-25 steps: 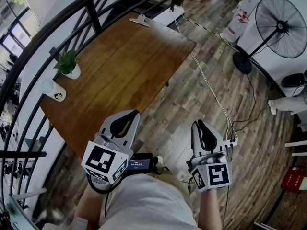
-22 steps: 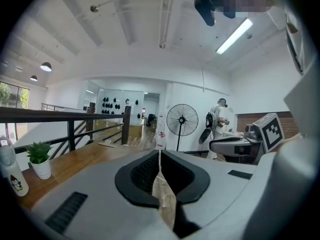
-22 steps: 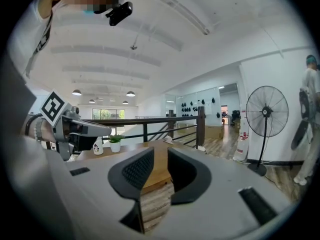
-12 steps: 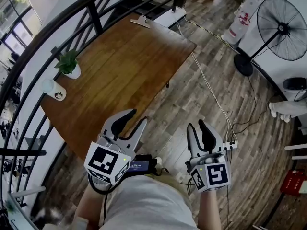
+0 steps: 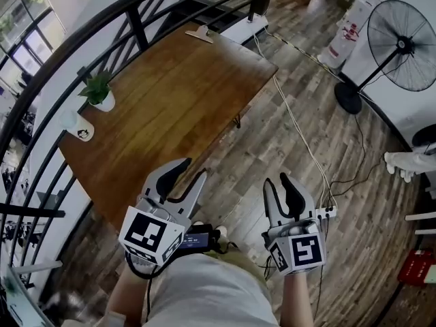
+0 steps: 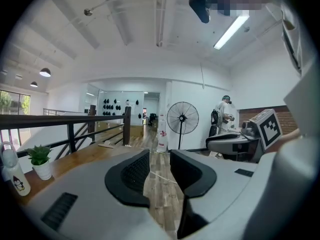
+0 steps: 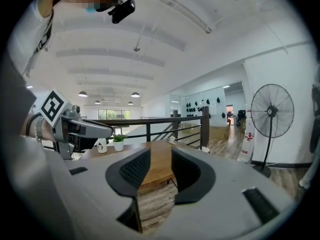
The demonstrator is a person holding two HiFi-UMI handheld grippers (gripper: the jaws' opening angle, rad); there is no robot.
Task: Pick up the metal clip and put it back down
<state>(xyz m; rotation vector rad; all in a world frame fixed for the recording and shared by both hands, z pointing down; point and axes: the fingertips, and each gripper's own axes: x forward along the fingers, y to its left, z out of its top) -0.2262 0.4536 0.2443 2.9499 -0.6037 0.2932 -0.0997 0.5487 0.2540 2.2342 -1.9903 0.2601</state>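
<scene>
The metal clip (image 5: 199, 34) lies at the far end of the brown wooden table (image 5: 177, 107), near the railing; the left gripper view shows it small on the tabletop (image 6: 106, 145). My left gripper (image 5: 193, 169) hovers over the table's near corner, far from the clip. It is open, and only floor shows between its black pads (image 6: 134, 171). My right gripper (image 5: 277, 181) hangs over the plank floor to the right of the table. It is also open and holds nothing, and the table shows through its gap (image 7: 161, 156).
A small potted plant (image 5: 101, 94) and a white bottle (image 5: 76, 127) stand on the table's left side. A black railing (image 5: 82, 39) curves round the table. A standing fan (image 5: 398, 39), floor cables (image 5: 300, 142) and a power strip (image 5: 325, 213) lie to the right.
Both grippers' jaws have spread apart from a nearly shut stance one second ago. The hands have stayed in almost the same place near my body.
</scene>
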